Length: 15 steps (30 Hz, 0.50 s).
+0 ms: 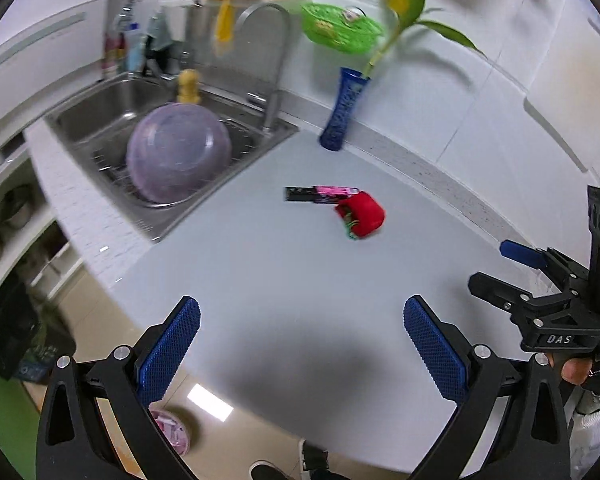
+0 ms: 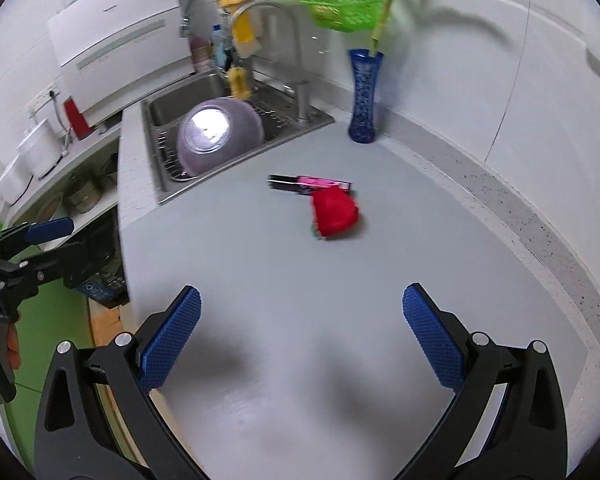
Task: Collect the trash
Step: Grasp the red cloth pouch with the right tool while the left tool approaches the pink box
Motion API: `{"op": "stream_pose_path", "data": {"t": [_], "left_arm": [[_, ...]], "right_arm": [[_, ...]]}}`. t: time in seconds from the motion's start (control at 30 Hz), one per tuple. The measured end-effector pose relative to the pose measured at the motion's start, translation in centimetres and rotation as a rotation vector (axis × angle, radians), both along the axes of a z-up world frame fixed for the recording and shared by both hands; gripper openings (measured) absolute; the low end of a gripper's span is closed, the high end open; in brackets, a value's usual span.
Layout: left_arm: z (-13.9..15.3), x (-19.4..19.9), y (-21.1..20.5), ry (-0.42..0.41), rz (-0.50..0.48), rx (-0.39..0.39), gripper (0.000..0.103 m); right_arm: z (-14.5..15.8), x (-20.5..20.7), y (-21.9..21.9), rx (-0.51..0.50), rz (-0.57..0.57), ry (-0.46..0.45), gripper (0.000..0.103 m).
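Red crumpled trash (image 1: pixel 362 216) mid table (image 1: pixel 260 272), touching pink wrapper (image 1: pixel 320 194). Looks light, soft, squishy; pinch across middle. Left claw (image 1: pixel 300 344), right claw (image 2: pixel 300 340) both spread wide, holding nothing.

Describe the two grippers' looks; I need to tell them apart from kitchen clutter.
Both match: black angular frames with silver bolts. The left gripper and right gripper carry blue, mesh-textured fingers. White "DAS" lettering marks the right one's body. No cables or sleeves are visible.
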<state>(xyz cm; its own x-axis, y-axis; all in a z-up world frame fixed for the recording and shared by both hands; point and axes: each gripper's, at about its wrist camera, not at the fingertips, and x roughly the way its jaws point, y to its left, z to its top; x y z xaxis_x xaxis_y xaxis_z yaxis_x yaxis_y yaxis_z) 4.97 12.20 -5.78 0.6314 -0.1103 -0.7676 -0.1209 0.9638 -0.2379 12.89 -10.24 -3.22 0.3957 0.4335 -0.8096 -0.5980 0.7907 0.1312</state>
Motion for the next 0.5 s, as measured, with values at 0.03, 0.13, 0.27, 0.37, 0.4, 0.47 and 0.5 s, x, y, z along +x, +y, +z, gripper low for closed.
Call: {"op": "stream_pose_path", "data": {"t": [0.03, 0.13, 0.27, 0.37, 0.4, 0.47, 0.5], "left_arm": [[-0.3, 0.8, -0.2, 0.005, -0.005, 0.003, 0.098], [-1.2, 3.5, -0.4, 0.027, -0.003, -0.006, 0.098], [-2.2, 6.3, -0.2, 0.050, 0.006, -0.004, 0.098], [-3.2, 7.8, 0.2, 0.064, 0.014, -0.006, 0.098], [-3.5, 8.4, 0.4, 0.069, 0.018, -0.005, 0.098], [-4.1, 9.3, 0.6, 0.078, 0.023, -0.007, 0.098], [-4.3, 9.6, 0.7, 0.081, 0.026, -0.006, 0.098]], "right_arm": [[-0.2, 0.8, 0.0, -0.001, -0.001, 0.002, 0.099], [-1.8, 3.7, 0.8, -0.008, 0.011, 0.018, 0.099], [-4.7, 7.7, 2.9, -0.033, 0.042, 0.042, 0.099], [-6.8, 10.1, 4.3, -0.051, 0.063, 0.059, 0.099], [-7.8, 11.0, 4.9, -0.061, 0.072, 0.067, 0.099], [-8.9, 12.0, 5.7, -0.072, 0.084, 0.078, 0.099], [-9.5, 12.6, 6.2, -0.077, 0.092, 0.084, 0.099]]}}
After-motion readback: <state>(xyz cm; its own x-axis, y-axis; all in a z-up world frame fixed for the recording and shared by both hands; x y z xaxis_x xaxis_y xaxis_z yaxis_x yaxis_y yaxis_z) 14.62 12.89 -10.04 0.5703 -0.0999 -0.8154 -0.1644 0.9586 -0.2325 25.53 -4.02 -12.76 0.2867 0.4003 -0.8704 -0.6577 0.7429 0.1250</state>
